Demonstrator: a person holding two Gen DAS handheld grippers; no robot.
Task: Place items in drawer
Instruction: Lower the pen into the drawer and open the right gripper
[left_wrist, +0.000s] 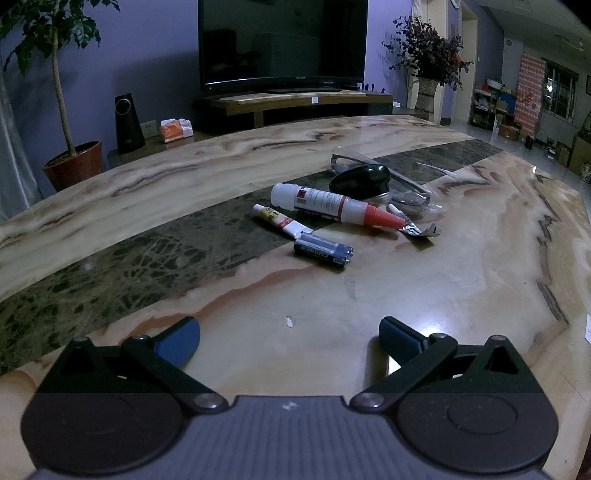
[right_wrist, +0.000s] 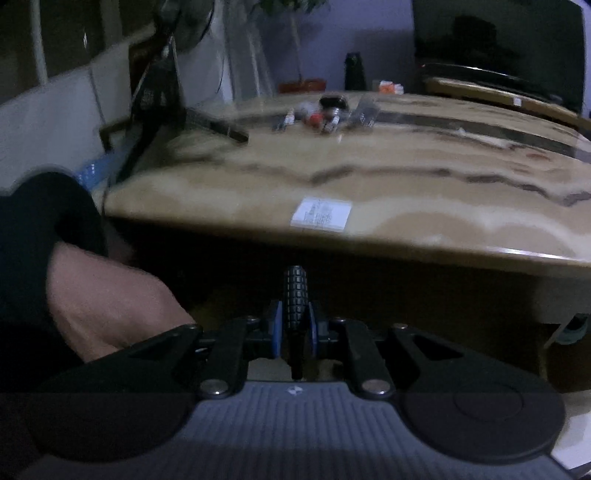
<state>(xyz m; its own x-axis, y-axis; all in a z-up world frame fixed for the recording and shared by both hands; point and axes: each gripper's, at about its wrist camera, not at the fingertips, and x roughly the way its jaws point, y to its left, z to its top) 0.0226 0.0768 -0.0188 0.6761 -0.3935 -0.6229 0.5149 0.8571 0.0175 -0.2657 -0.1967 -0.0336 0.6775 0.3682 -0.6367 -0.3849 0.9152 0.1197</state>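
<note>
Marble table (left_wrist: 461, 280); crumpled clear bag (left_wrist: 402, 184) under black case (left_wrist: 360, 179).

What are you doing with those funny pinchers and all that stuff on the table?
A person is tidying small things into a drawer. The right gripper is shut on a black knobbly handle, below the table's edge. The left gripper hangs open over the table, empty. A glue bottle, a small tube and batteries lie waiting.
</note>
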